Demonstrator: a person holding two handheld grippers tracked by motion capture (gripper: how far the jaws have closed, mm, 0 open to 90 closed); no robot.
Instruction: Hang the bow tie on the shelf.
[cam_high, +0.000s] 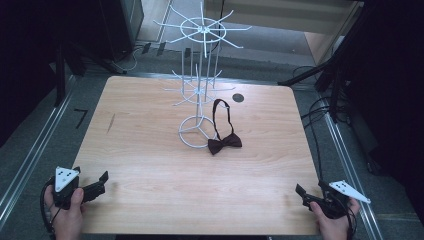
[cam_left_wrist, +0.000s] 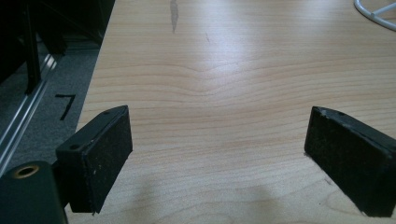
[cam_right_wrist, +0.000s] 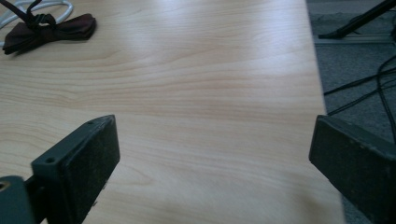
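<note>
The wooden bench (cam_high: 150, 150) has rounded corners and is bare over most of its near half. The left tongs (cam_high: 97, 185) sit at the near left corner, held in a hand (cam_high: 67, 215), their jaws spread wide with nothing between them; in the left gripper view the bench's left edge runs just beside the left jaw, with grey floor (cam_left_wrist: 42, 116) and a metal rail beyond it. The right tongs (cam_high: 305, 195) sit at the near right corner, also spread wide and empty; in the right gripper view the right jaw hangs past the bench's right edge, over floor with black cables (cam_right_wrist: 364, 88).

A white wire rack (cam_high: 200, 75) stands mid-bench toward the far side, its ring base (cam_high: 197, 132) on the wood. A dark bow tie (cam_high: 225, 144) lies just beside that base on its right, its strap (cam_high: 220, 117) looping toward the far edge. Both tongs are well apart from it, with open wood between. A small dark hole (cam_high: 238, 97) marks the bench near the far edge.
</note>
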